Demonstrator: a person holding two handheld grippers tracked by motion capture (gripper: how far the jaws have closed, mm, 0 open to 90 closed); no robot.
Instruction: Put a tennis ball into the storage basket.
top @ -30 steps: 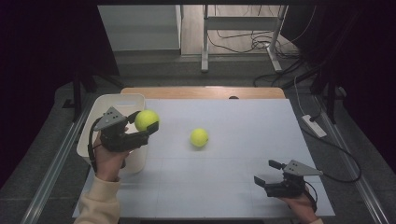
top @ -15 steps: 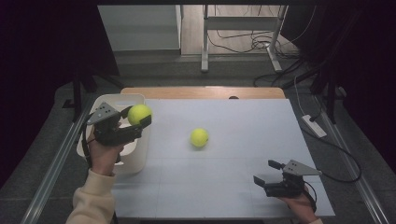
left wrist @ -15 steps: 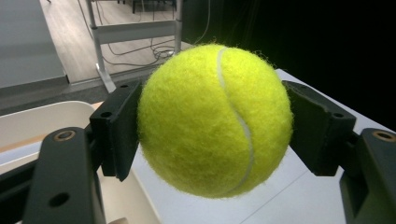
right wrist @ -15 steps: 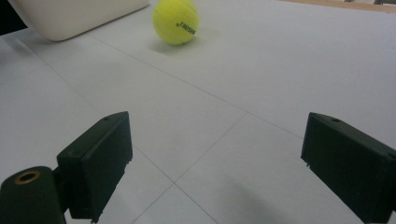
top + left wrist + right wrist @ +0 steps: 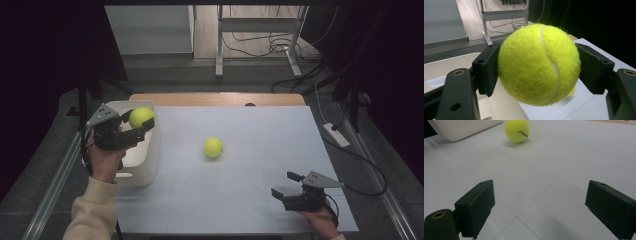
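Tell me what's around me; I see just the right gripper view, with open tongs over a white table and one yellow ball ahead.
Observer: A second tennis ball is clamped in the left tongs, pads on both its sides.
Operator: Say where that hand is.
Observer: Over a white bin at the table's left edge, in the high view; the held ball hangs above the bin's opening.
Operator: Place my own tongs for me.
Observer: The right tongs sit low near the table's front right corner, jaws apart with nothing between, well short of the loose ball at mid-table.
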